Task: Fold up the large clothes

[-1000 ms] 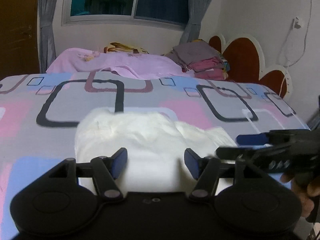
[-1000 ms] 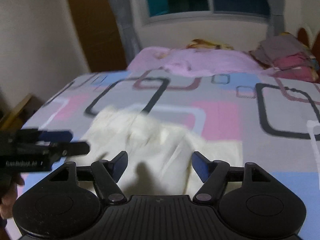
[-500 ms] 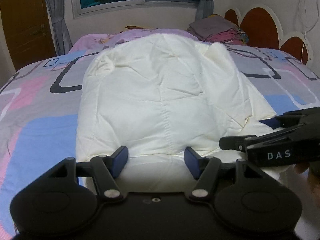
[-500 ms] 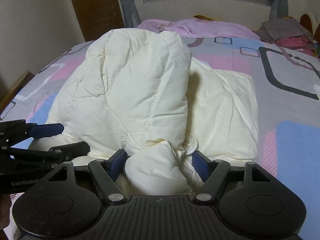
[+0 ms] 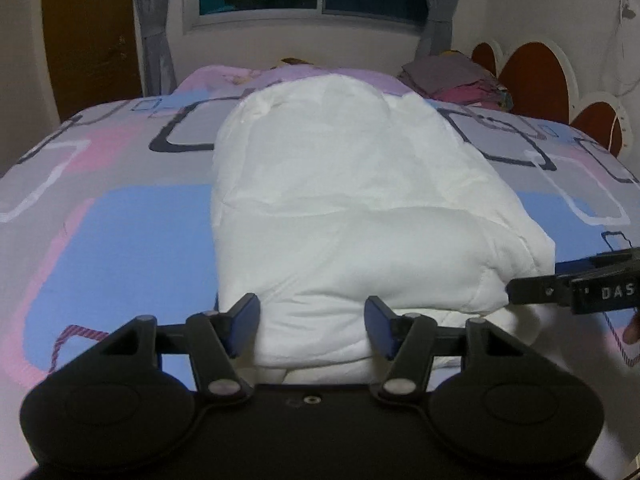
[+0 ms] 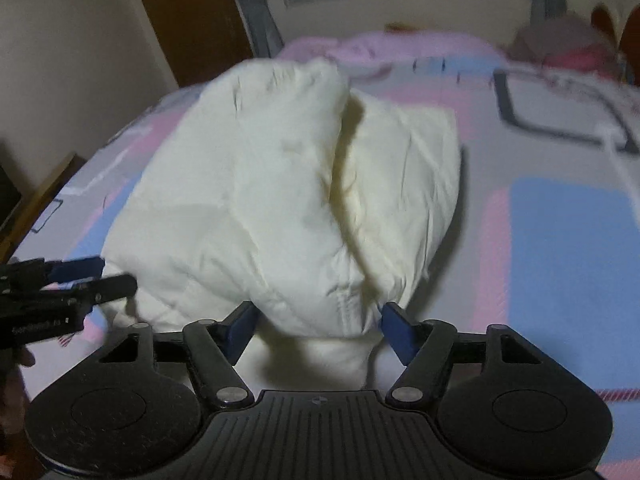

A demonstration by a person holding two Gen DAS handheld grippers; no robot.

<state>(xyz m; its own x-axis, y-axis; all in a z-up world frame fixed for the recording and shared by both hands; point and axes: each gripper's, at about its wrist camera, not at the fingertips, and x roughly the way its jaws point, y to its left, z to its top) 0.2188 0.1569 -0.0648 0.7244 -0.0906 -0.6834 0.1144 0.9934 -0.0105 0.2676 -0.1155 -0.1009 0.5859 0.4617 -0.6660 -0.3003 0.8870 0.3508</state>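
A puffy cream-white padded garment [image 5: 352, 200] lies folded in a thick bundle on the patterned bed [image 5: 120, 240]. My left gripper [image 5: 312, 320] is open, its blue pads on either side of the bundle's near edge. My right gripper [image 6: 316, 322] is also open, with the garment [image 6: 280, 184] bulging between its fingers at the near right corner. Each gripper shows from the side in the other's view: the right one [image 5: 576, 280] at the bundle's right edge, the left one [image 6: 64, 280] at its left edge.
The bed sheet [image 6: 560, 240] has grey, pink and blue squares. A lilac blanket [image 5: 280, 76] and a stack of folded clothes [image 5: 456, 76] lie at the far end by the headboard [image 5: 532, 68]. A window and curtains are behind. A wooden door [image 5: 88, 28] stands far left.
The white garment, first flat and farther off, now sits as a thick bundle right in front of both grippers. Both grippers have dropped low to its near edge; jaws stay open.
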